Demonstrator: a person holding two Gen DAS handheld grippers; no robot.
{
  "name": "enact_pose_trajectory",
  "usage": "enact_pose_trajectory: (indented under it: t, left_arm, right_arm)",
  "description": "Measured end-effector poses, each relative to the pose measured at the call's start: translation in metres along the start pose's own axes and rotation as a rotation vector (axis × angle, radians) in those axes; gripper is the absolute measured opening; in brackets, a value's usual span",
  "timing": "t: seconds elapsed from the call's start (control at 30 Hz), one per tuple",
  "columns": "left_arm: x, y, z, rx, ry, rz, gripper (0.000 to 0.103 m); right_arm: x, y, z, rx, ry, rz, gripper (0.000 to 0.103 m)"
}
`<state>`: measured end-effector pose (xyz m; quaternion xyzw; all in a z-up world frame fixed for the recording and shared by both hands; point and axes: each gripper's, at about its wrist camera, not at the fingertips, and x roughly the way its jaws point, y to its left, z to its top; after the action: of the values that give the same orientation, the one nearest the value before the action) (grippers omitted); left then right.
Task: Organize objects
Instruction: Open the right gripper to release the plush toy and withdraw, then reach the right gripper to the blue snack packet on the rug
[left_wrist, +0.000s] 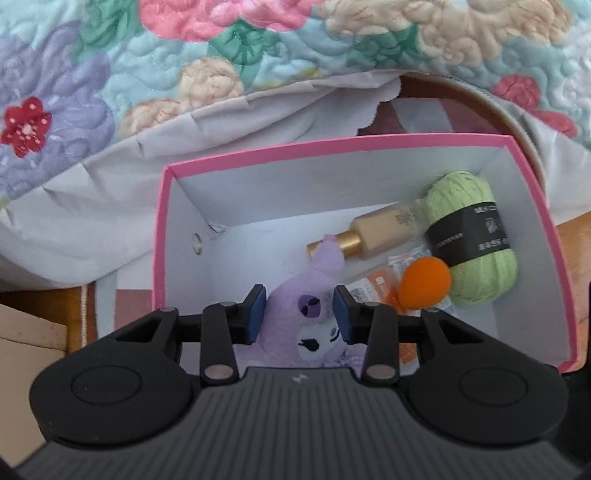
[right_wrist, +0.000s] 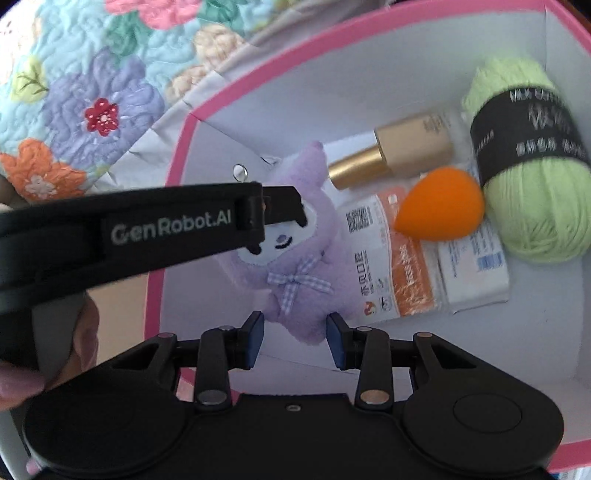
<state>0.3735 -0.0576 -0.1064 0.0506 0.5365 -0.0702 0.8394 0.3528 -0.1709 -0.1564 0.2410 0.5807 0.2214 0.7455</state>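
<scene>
Black left claw (right_wrist: 284, 210) arm reads "GenRobot.AI" above plush (right_wrist: 295, 266).

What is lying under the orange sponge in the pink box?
The orange sponge rests on two flat packets: an orange-and-white packet and a white packet. Both lie on the floor of the pink box. What their covered parts show cannot be seen.
</scene>
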Motion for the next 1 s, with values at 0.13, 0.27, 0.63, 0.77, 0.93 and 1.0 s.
enact_pose_trajectory:
  t: [0.13, 0.27, 0.63, 0.77, 0.93, 1.0]
  left_arm:
    - [-0.013, 0.003, -0.004, -0.022, -0.044, 0.005, 0.04]
    - [-0.037, 0.011, -0.01, -0.043, -0.077, -0.028, 0.04]
    - [-0.123, 0.016, -0.044, -0.096, -0.094, -0.077, 0.04]
    - [-0.167, 0.013, -0.055, -0.1, -0.122, -0.084, 0.041]
    - [-0.225, 0.008, -0.072, -0.126, -0.163, -0.072, 0.044]
    - [-0.243, 0.005, -0.081, -0.121, -0.163, -0.073, 0.045]
  right_arm:
    - [-0.007, 0.002, -0.006, -0.016, 0.003, 0.038, 0.056]
    - [-0.038, 0.013, -0.016, -0.115, -0.072, 0.007, 0.063]
    - [-0.138, 0.066, -0.048, -0.463, -0.237, -0.191, 0.063]
    - [-0.171, 0.087, -0.063, -0.542, -0.289, -0.202, 0.063]
    - [-0.206, 0.106, -0.088, -0.601, -0.32, -0.199, 0.063]
    - [-0.219, 0.113, -0.099, -0.627, -0.319, -0.199, 0.063]
